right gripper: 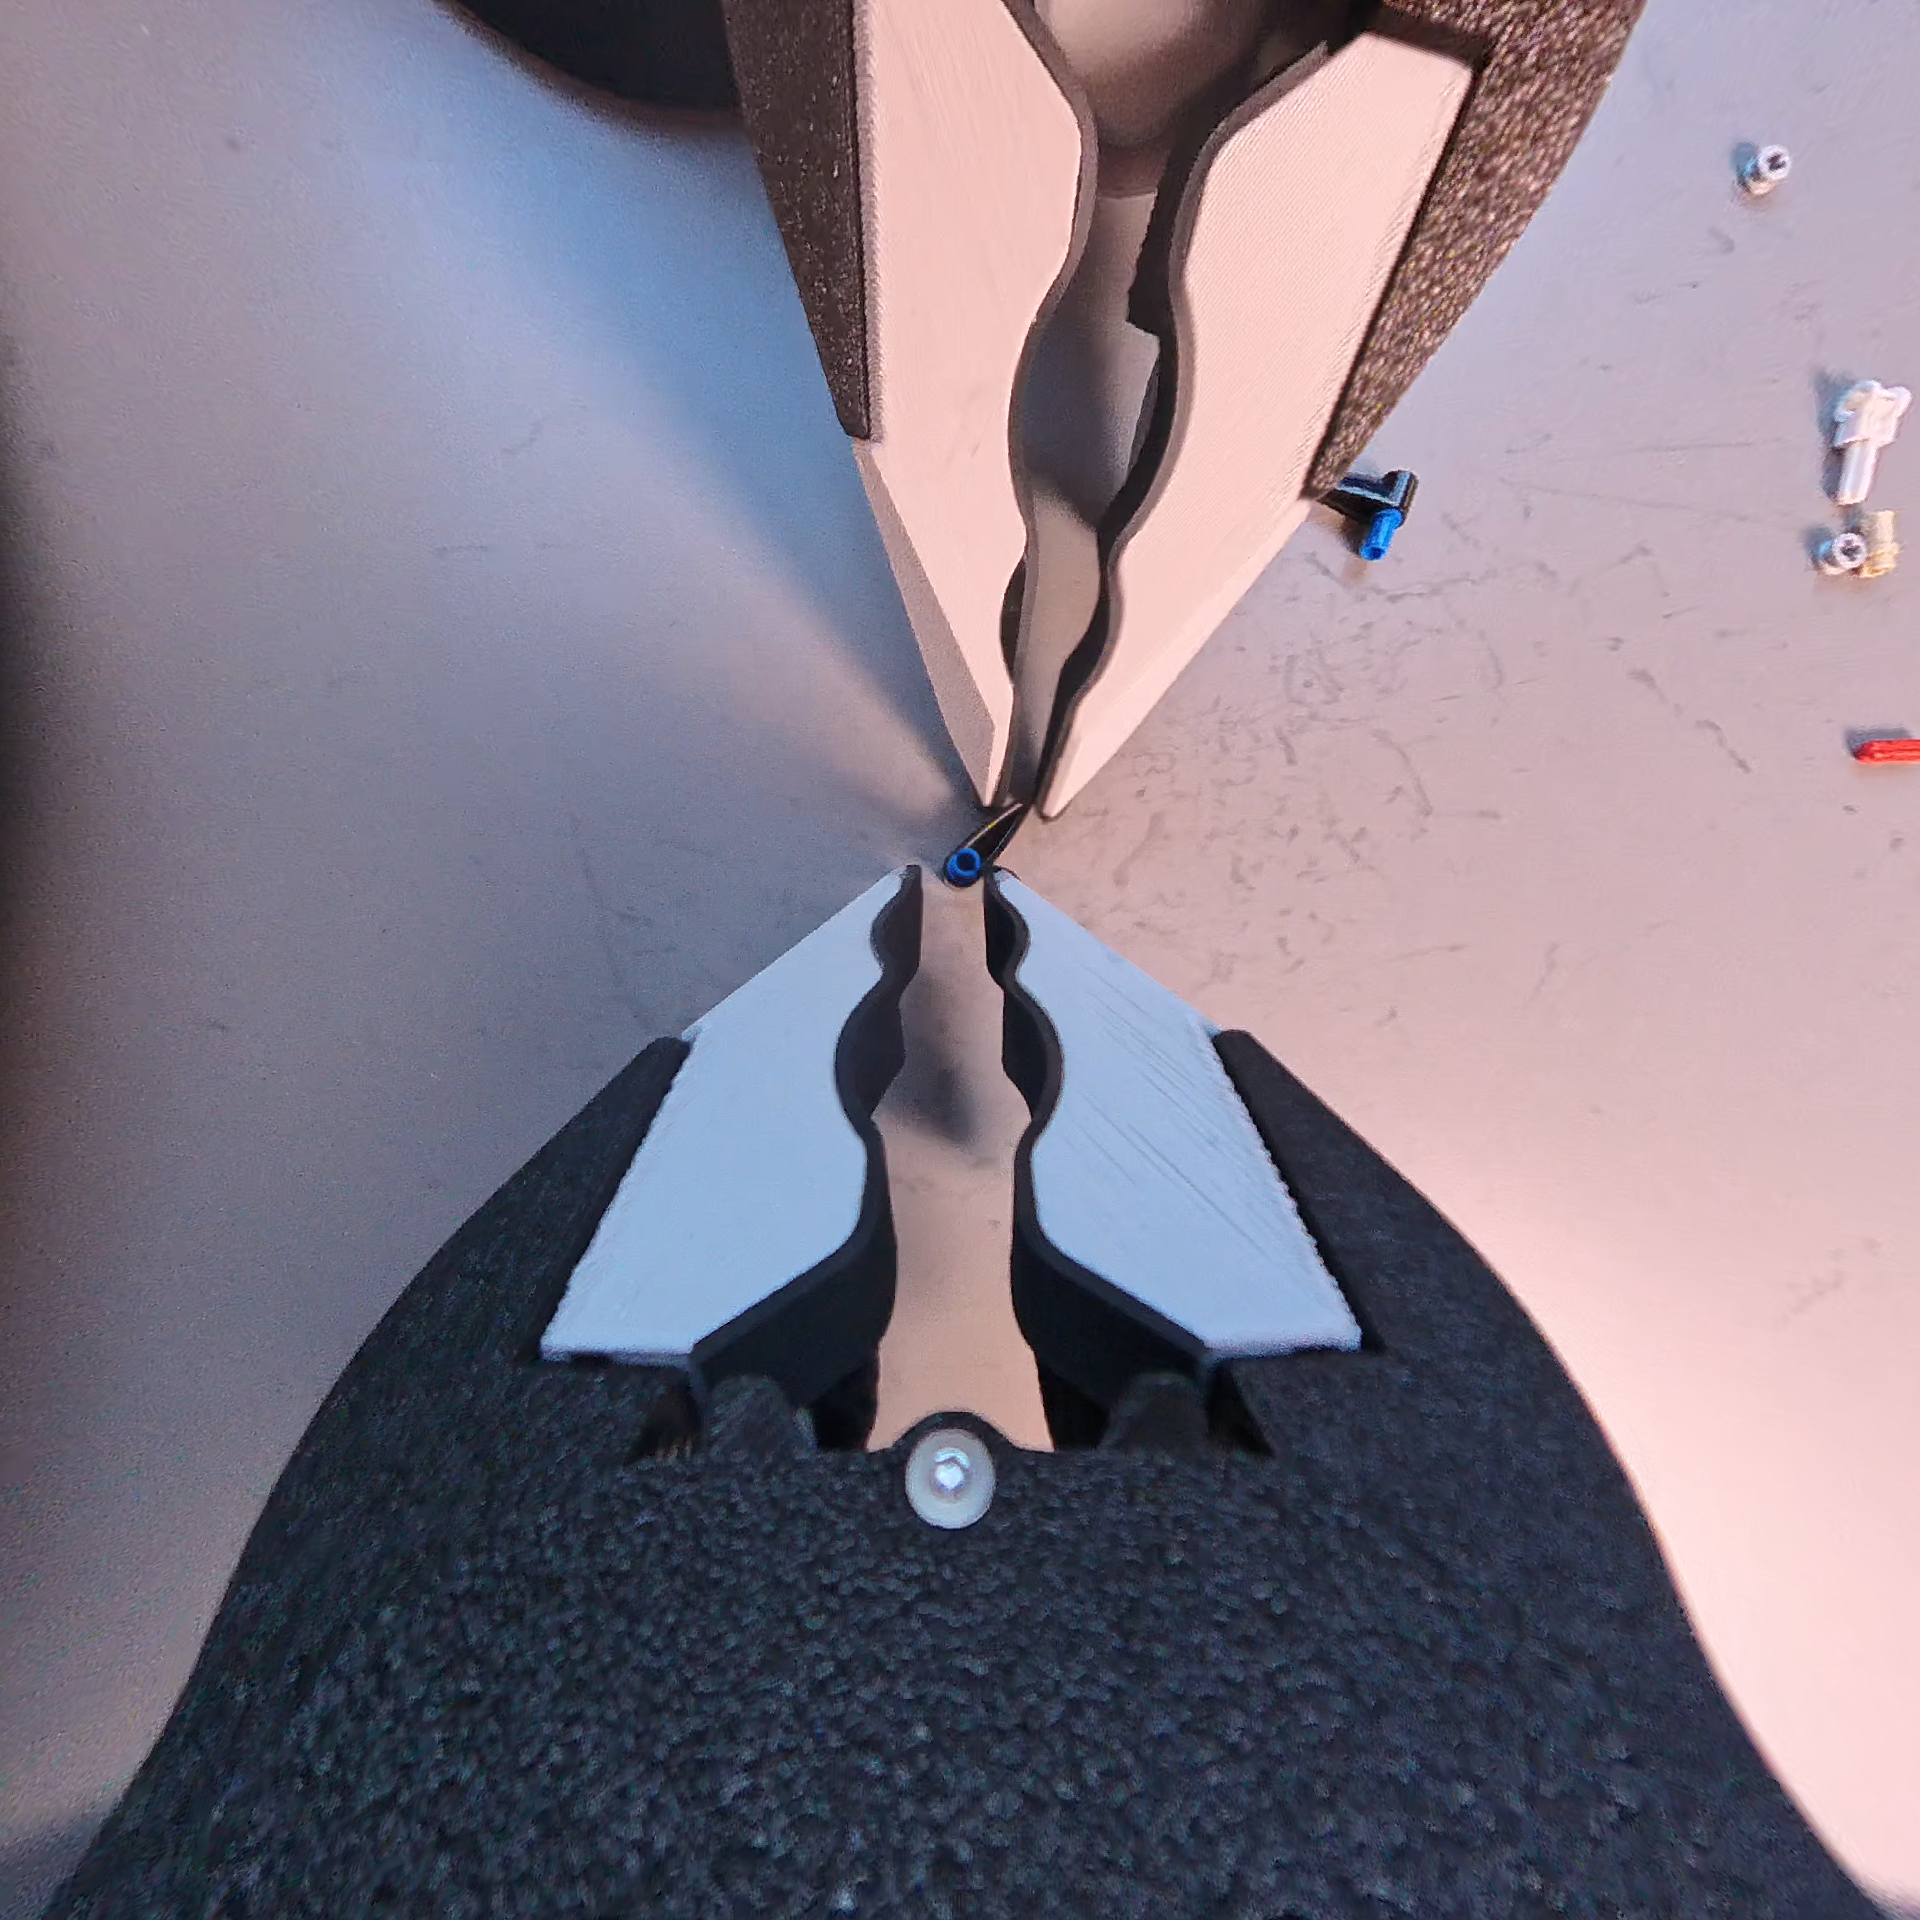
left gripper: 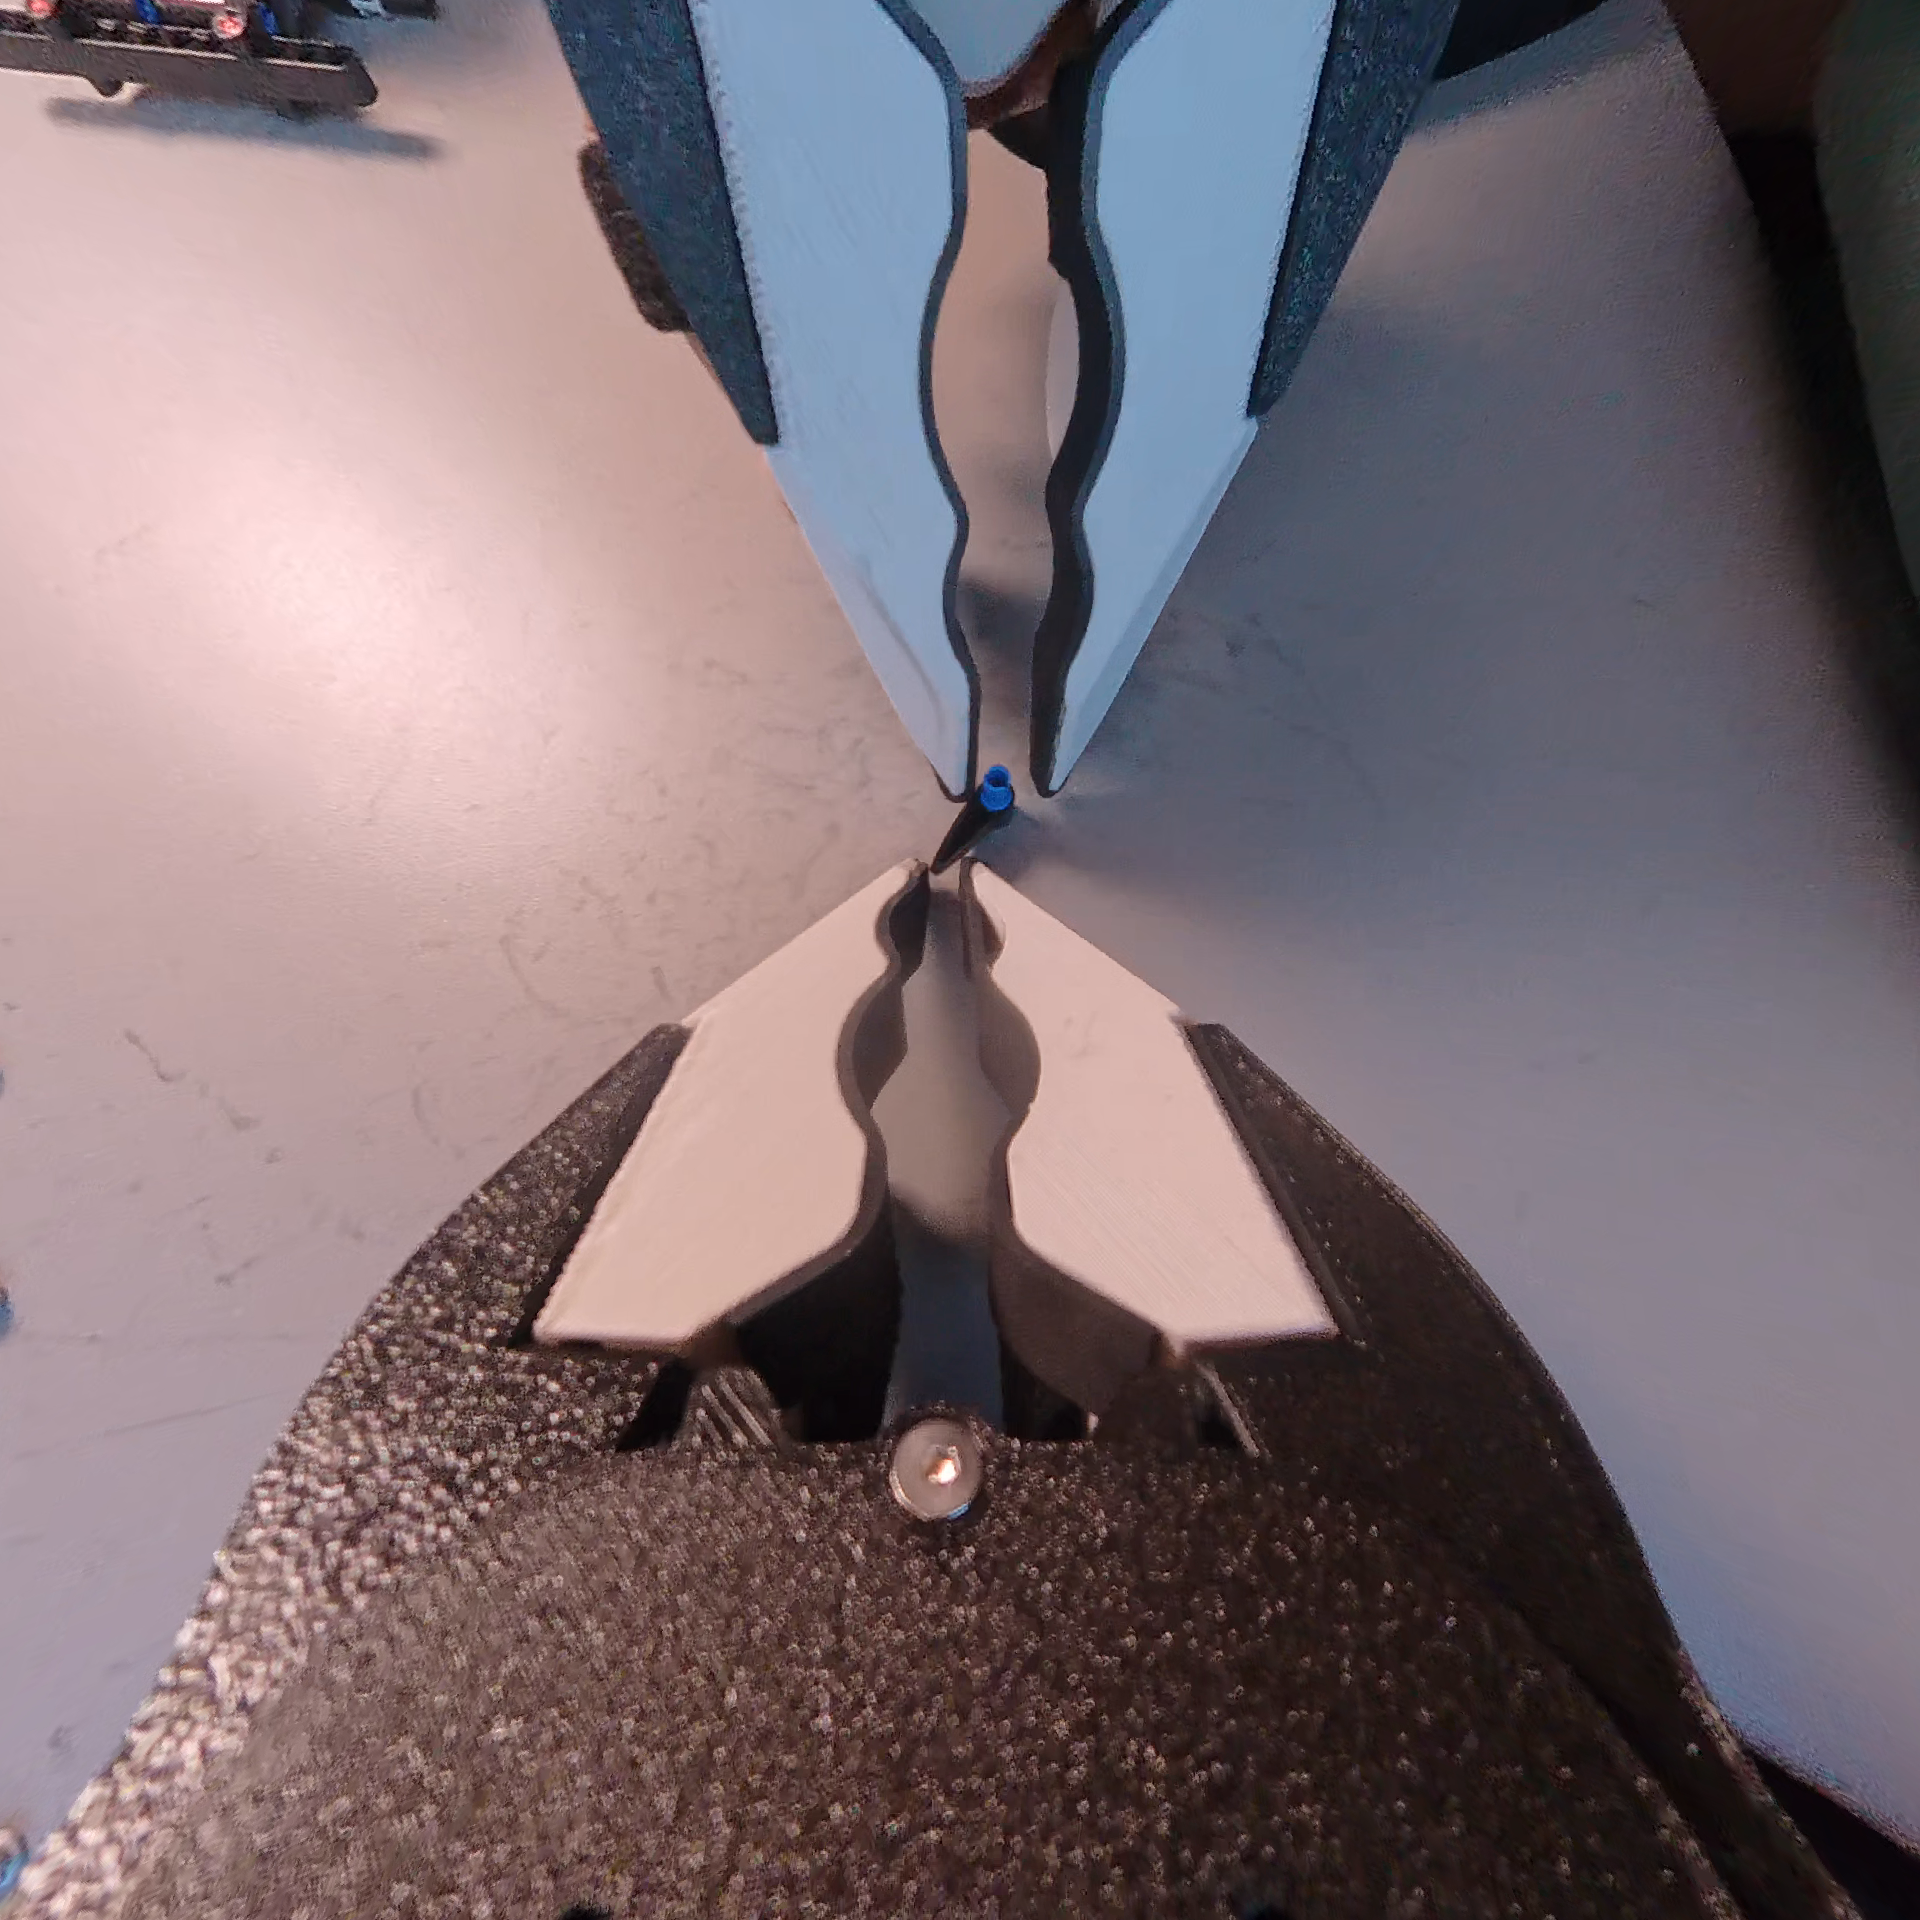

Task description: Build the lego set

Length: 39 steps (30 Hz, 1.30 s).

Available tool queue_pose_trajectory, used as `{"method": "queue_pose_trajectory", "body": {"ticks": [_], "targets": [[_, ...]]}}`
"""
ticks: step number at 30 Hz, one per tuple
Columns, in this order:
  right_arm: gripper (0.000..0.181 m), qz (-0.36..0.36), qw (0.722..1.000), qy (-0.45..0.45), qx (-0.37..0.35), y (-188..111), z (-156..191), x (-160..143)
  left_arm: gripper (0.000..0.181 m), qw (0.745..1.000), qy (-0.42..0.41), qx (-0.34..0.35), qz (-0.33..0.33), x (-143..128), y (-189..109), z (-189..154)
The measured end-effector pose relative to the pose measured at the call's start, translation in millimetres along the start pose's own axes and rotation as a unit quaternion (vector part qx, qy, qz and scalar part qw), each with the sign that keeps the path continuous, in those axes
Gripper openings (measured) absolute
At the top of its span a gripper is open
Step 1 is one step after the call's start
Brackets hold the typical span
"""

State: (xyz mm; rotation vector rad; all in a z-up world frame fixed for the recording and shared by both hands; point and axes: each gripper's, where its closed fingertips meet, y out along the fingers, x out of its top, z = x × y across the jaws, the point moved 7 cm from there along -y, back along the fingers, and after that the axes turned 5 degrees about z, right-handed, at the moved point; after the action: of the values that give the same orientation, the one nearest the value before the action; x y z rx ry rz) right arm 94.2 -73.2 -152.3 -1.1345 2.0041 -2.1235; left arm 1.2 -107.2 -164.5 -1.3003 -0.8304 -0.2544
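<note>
Lego pin assembly (left gripper: pixel 975 821), small and black with a blue pin end, held above the grey table (left gripper: pixel 364 675) between two grippers meeting tip to tip. Nearest in the left wrist view, left gripper (left gripper: pixel 943 868) tips almost together, pinched on the black end of the piece. Just beyond the piece, right gripper (left gripper: pixel 1003 788) tips slightly apart, flanking the blue end; from its own view the blue end sits at its right fingertip, so hard to tell whether clamped or only touching. Farther off beyond the piece, at the top left, a dark partly built model (left gripper: pixel 187 52). In the right wrist view, well right of the piece, loose parts: another black-and-blue connector (right gripper: pixel 1377 504), white axle piece (right gripper: pixel 1865 436), small grey bush (right gripper: pixel 1763 166), a grey and tan pair (right gripper: pixel 1860 549), red piece (right gripper: pixel 1886 748).

Step in hand, probably: seating the blue pin or handing the sub-part across. Next move calls for steady alignment, a firm straight push, no twisting
</note>
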Motion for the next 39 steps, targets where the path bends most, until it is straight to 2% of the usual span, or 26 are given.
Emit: {"method": "queue_pose_trajectory", "body": {"ticks": [5,7,10,12,15,18,21,29,32,39], "targets": [[0.011,-0.013,1.0,0.013,0.005,-1,1,-3,0.008,0.999,-0.009,0.047,-0.006,0,-3,9],[0.011,-0.026,1.0,0.013,0.011,-3,3,-3,0.009,0.996,-0.017,0.085,-0.004,-3,-7,18],[0.012,-0.036,0.999,0.01,-0.002,-5,-2,-4,0.011,0.989,-0.048,0.139,-0.026,-8,-27,36],[0.02,-0.041,0.999,0.002,-0.002,-5,-4,-7,0.014,0.984,-0.077,0.151,-0.047,-15,-44,47],[0.031,-0.045,0.999,-0.016,0.0,-3,-8,-9,0.021,0.982,-0.11,0.138,-0.072,-30,-63,57],[0.041,-0.049,0.998,-0.026,0.018,0,-10,-9,0.025,0.984,-0.127,0.092,-0.085,-43,-73,55],[0.043,-0.056,0.997,-0.033,0.037,3,-14,-8,0.027,0.987,-0.125,0.081,-0.064,-50,-71,51],[0.034,-0.068,0.994,-0.041,0.078,9,-18,-4,0.027,0.987,-0.134,0.088,-0.015,-52,-48,49],[0.023,-0.076,0.994,-0.035,0.067,10,-21,-2,0.022,0.986,-0.139,0.092,-0.004,-52,-46,51],[0.023,-0.077,0.997,0.027,0.0,13,-49,-2,0.018,0.989,-0.125,0.073,-0.002,-49,-42,45]]}}
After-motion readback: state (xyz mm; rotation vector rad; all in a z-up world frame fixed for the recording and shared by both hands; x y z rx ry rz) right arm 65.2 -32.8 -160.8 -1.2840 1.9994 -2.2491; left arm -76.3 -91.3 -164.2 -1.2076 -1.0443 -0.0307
